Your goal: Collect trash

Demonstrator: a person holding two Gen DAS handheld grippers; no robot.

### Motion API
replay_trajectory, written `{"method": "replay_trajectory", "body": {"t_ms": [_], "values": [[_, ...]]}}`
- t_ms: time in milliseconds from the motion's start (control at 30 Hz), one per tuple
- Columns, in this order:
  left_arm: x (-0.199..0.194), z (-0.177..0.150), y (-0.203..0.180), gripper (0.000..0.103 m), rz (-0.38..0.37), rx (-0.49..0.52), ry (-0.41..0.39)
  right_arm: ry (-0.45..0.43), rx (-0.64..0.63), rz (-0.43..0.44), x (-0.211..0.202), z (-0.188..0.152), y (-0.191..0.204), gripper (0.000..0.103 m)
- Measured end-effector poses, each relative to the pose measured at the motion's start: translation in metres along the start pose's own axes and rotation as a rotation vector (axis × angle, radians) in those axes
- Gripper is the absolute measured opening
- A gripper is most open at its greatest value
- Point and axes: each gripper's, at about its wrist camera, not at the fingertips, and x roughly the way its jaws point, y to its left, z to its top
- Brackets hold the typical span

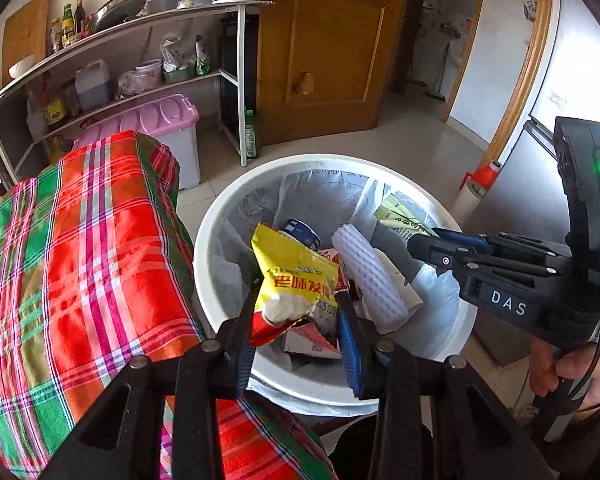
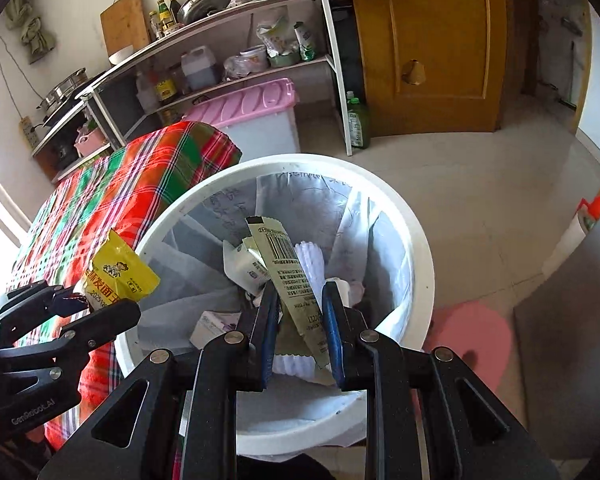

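Observation:
A white trash bin (image 1: 208,240) (image 2: 420,248) with a clear liner stands on the floor beside the table; wrappers, a carton and white foam netting (image 1: 370,276) lie inside. My left gripper (image 1: 298,300) is shut on a yellow snack bag (image 1: 296,276) and holds it over the bin's near left side. In the right wrist view that bag (image 2: 118,272) and the left gripper (image 2: 86,300) hang at the bin's left rim. My right gripper (image 2: 300,296) is shut on a long green-grey wrapper (image 2: 290,276) above the bin. The right gripper (image 1: 424,242) pinches the wrapper (image 1: 400,216) over the right rim.
A table under a red and green plaid cloth (image 1: 68,248) (image 2: 112,196) touches the bin's left side. Behind stand a white shelf rack (image 1: 240,80), a pink-lidded box (image 1: 156,120) and a wooden door (image 1: 324,52). A pink stool (image 2: 472,340) sits right of the bin.

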Motion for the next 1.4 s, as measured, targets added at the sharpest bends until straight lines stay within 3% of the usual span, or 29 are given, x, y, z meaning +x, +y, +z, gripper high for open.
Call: {"method": "replay_trajectory", "body": {"t_ms": [267,333,400,933,1200,1400], "values": [[0.004,0.001,-0.004,0.04,0.021,0.01,0.009,0.002,0.011,-0.04,0.003,-0.001,-0.006,0.024],[0.003,0.001,-0.003,0.054,0.027,0.006,0.006,-0.002,0.012,-0.037,0.002,-0.002,-0.006,0.024],[0.001,0.001,-0.003,0.058,0.033,0.004,-0.003,-0.009,0.016,-0.041,-0.001,-0.002,-0.006,0.024],[-0.032,-0.019,-0.001,0.066,0.098,-0.042,-0.08,-0.078,0.05,-0.044,-0.032,-0.021,0.003,0.046],[-0.064,-0.039,-0.005,0.067,0.157,-0.042,-0.191,-0.161,0.078,-0.049,-0.063,-0.045,0.015,0.048],[-0.079,-0.054,-0.004,0.067,0.187,-0.06,-0.224,-0.233,0.073,-0.087,-0.089,-0.067,0.027,0.048]]}}
